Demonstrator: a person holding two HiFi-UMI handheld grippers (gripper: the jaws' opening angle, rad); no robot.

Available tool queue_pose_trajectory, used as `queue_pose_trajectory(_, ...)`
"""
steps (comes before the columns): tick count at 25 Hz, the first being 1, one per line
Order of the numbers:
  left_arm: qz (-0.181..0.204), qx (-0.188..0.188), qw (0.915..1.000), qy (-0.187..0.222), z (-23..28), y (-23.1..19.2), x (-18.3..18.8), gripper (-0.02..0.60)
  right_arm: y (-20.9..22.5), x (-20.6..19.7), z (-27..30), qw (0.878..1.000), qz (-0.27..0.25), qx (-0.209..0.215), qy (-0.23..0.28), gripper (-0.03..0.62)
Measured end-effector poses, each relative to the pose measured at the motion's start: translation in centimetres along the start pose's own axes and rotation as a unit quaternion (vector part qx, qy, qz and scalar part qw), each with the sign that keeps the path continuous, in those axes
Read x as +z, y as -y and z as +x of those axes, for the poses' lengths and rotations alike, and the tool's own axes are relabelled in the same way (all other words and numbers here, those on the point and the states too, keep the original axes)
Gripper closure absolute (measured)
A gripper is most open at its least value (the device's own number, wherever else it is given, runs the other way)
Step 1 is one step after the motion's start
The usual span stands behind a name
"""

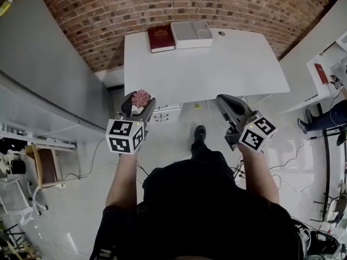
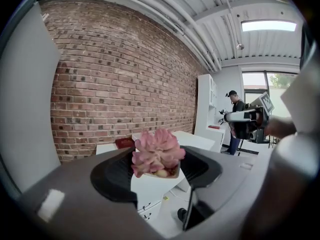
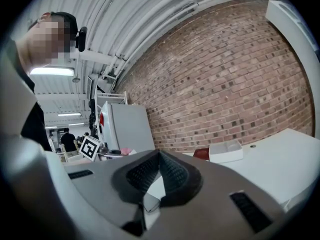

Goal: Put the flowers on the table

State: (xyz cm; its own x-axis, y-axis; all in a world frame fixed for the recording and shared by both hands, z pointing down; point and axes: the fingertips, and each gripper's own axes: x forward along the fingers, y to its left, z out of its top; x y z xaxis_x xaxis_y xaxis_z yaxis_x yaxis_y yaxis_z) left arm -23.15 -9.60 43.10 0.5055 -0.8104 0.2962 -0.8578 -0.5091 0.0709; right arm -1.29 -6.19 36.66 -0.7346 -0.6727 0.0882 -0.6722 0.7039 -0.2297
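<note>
Left claw (image 1: 140, 103) clamps pink flowers (image 1: 141, 97) short of the counter's (image 1: 217, 64) near edge, right claw (image 1: 225, 103) closed empty; book (image 1: 161, 38), tray (image 1: 192, 34) at far edge.

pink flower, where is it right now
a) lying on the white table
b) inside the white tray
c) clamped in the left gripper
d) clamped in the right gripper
C: the left gripper view shows the pink flower clamped between the jaws of the left gripper, while the right gripper has its jaws together on nothing.
</note>
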Motion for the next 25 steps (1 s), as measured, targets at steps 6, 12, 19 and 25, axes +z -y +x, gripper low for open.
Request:
queue_pose_trajectory(6, 0.004, 0.005, 0.9999, -0.015, 6.3, -0.1, 1.5, 0.302, 6.4, 0.6, 1.9, 1.0, 0.019, 0.012, 0.005, 0.585)
queue_pose_trajectory(12, 0.002, 0.026, 0.9991, -0.032, 14.6, -0.6, 4.0, 0.302, 15.6, 2.2, 4.4, 0.999, 0.035, 0.03, 0.004, 0.585)
queue_pose_trajectory(19, 0.004, 0.049, 0.9975, -0.051, 22.9, -0.6, 7.0, 0.302, 24.7, 4.2, 8.2, 0.997, 0.044, 0.07, -0.004, 0.585)
queue_pose_trajectory(25, 0.001, 0.048, 0.9967, -0.064, 26.7, -1.0, 7.2, 0.302, 27.6, 4.1, 10.4, 0.995, 0.052, 0.087, -0.014, 0.585)
